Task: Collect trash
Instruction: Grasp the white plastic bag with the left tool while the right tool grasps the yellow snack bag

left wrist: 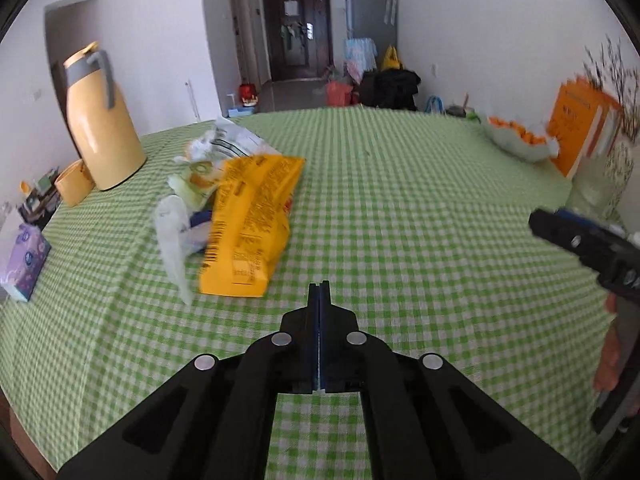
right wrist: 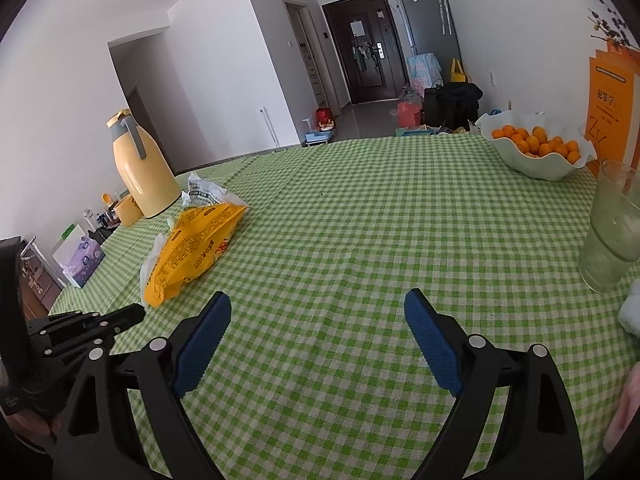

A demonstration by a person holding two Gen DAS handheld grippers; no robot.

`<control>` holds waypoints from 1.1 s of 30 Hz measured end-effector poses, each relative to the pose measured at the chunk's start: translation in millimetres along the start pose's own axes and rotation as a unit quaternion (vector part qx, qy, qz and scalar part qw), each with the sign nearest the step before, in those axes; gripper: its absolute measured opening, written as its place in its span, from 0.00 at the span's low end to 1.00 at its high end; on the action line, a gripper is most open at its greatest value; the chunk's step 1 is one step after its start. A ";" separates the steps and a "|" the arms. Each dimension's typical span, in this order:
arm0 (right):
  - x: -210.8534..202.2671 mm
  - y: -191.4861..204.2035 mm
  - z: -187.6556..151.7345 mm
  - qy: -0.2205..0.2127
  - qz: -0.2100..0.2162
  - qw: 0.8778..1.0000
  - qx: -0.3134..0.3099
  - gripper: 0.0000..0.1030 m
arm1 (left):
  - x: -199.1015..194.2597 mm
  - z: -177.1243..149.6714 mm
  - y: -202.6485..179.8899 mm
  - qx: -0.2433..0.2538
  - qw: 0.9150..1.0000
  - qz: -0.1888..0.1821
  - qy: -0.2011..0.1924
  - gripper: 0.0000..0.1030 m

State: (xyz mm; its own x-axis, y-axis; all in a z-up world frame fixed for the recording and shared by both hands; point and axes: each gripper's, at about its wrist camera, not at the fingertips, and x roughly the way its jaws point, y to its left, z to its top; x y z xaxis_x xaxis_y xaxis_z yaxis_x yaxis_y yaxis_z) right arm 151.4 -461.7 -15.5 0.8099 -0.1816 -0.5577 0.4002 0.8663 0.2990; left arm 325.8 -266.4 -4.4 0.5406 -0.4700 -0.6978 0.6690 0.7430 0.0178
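A big yellow snack bag [left wrist: 250,224] lies flat and crinkled on the left side of the table, on top of some white wrappers [left wrist: 174,236].

At your ten o'clock stands a yellow thermos jug [right wrist: 140,168]; at two o'clock, a bowl of oranges [right wrist: 536,148] and a drinking glass [right wrist: 612,228].

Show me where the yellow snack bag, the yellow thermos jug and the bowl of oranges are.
yellow snack bag [left wrist: 250,224], left wrist view, middle of its printed face.
yellow thermos jug [right wrist: 140,176], right wrist view, on its body.
bowl of oranges [right wrist: 536,168], right wrist view, on its pale outer wall.
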 end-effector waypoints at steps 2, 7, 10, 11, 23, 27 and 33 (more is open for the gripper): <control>8.2 5.9 5.0 0.018 0.029 0.999 0.007 0.82 | -12.5 0.2 14.8 -0.013 1.000 -0.011 0.003 0.00; 50.4 55.6 16.9 0.072 0.112 0.991 -0.011 0.82 | -33.4 -9.7 68.9 -0.044 0.998 0.037 -0.015 0.35; 90.8 101.2 25.6 0.107 0.154 0.982 -0.020 0.82 | -47.1 -16.0 107.1 -0.083 0.995 0.054 -0.023 0.40; 104.1 116.8 28.0 0.117 0.161 0.980 -0.025 0.82 | -48.5 -18.7 119.6 -0.095 0.993 0.062 -0.020 0.44; 189.0 157.1 22.5 0.158 0.070 0.984 -0.051 0.37 | 6.1 -7.8 168.5 -0.137 0.990 0.020 -0.004 0.73; 152.4 135.8 27.5 0.132 0.072 0.987 -0.056 0.30 | 60.0 15.2 161.5 -0.143 0.989 0.012 0.025 0.73; 89.3 93.7 34.7 0.078 0.071 0.993 -0.049 0.29 | 106.1 26.1 153.6 -0.146 0.987 0.024 0.058 0.04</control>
State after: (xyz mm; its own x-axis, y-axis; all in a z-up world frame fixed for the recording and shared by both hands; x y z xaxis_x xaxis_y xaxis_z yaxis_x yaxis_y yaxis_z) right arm 276.0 -412.9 -10.4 0.7761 0.0128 -0.6305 0.2372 0.9205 0.3106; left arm 499.3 -214.6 -56.9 0.4944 -0.3856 -0.7790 0.4600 0.8765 -0.1419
